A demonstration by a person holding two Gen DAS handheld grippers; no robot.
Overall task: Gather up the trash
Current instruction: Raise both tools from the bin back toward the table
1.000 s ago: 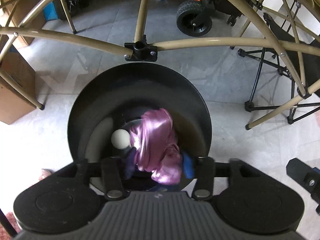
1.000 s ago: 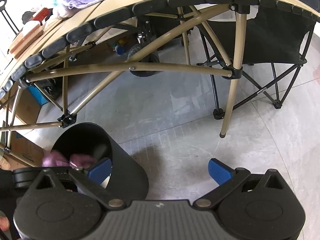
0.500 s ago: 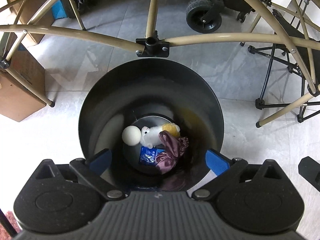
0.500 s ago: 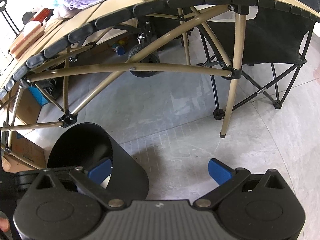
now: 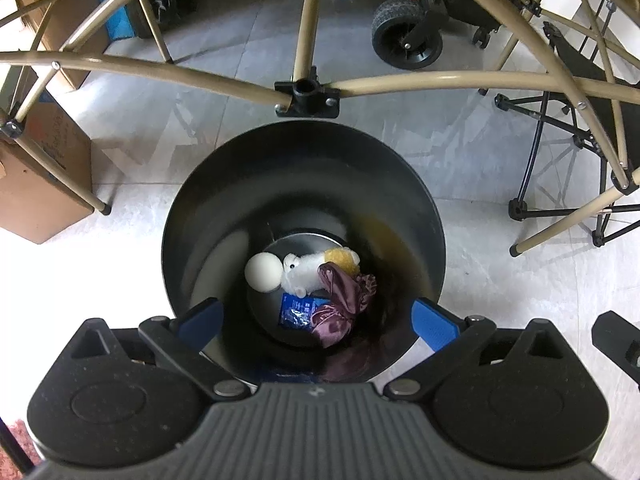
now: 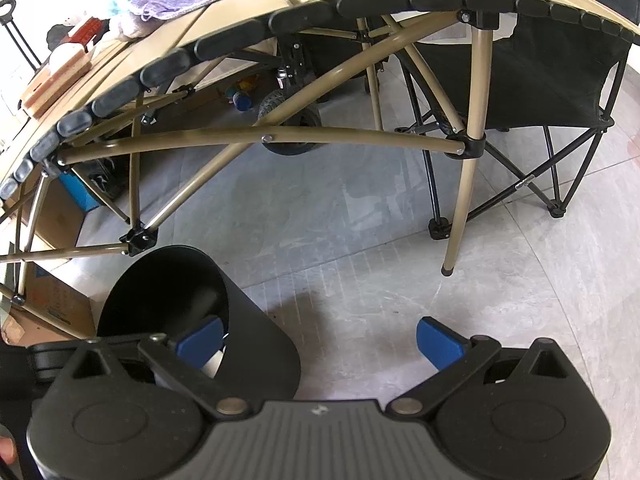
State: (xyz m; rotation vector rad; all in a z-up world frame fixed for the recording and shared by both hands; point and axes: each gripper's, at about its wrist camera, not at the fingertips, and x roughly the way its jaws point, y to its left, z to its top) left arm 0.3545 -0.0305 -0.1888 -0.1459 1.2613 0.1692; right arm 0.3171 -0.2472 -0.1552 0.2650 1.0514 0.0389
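A black round trash bin (image 5: 208, 208) stands on the pale tiled floor under a tan folding table. At its bottom lie a crumpled purple cloth (image 5: 340, 304), a white ball (image 5: 263, 272), a white and yellow plush toy (image 5: 316, 266) and a blue packet (image 5: 298, 308). My left gripper (image 5: 316, 322) hangs straight above the bin mouth, open and empty, blue pads wide apart. The same bin (image 6: 260, 344) shows at lower left in the right wrist view. My right gripper (image 6: 320, 342) is open and empty beside it, over bare floor.
Tan table legs and crossbars (image 5: 400, 80) arch over the bin. Cardboard boxes (image 5: 36, 184) stand at left, a black wheel (image 5: 406, 32) at the back, a black folding chair (image 6: 540, 80) at right. On the tabletop lie a purple towel (image 6: 188, 0) and a wooden block (image 6: 56, 76).
The left gripper opened and let go of the purple cloth, which dropped to the bottom of the bin. The right gripper has not moved.
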